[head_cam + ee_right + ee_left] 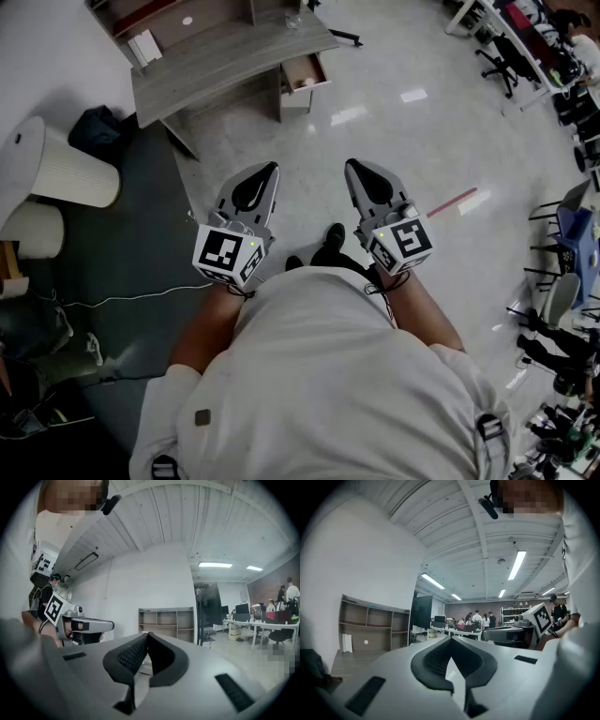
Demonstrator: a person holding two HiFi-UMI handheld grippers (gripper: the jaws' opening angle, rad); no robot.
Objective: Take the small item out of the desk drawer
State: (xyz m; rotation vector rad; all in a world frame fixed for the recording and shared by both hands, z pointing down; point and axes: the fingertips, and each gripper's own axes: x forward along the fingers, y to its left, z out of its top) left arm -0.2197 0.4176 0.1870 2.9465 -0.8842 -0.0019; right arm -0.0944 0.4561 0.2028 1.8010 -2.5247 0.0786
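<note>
tabletop [225,52] sits far off at 11 o'clock. your left gripper [267,172] is level by your waist, jaws shut tight, nothing btwn them. desk drawer [298,66] stands open at 12 o'clock, well apart from both grippers, w/ the small item [305,82], pale, lying inside. right gripper [356,169] at 1 o'clock: level, jaws closed, empty.

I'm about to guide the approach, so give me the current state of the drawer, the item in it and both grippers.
Desk drawer: pulled open, well ahead of both grippers across the floor.
Small item: a pale thing lying in the open drawer, not yet taken and too small to identify.
Left gripper: shut, empty, held level.
Right gripper: shut, empty, held level.
</note>
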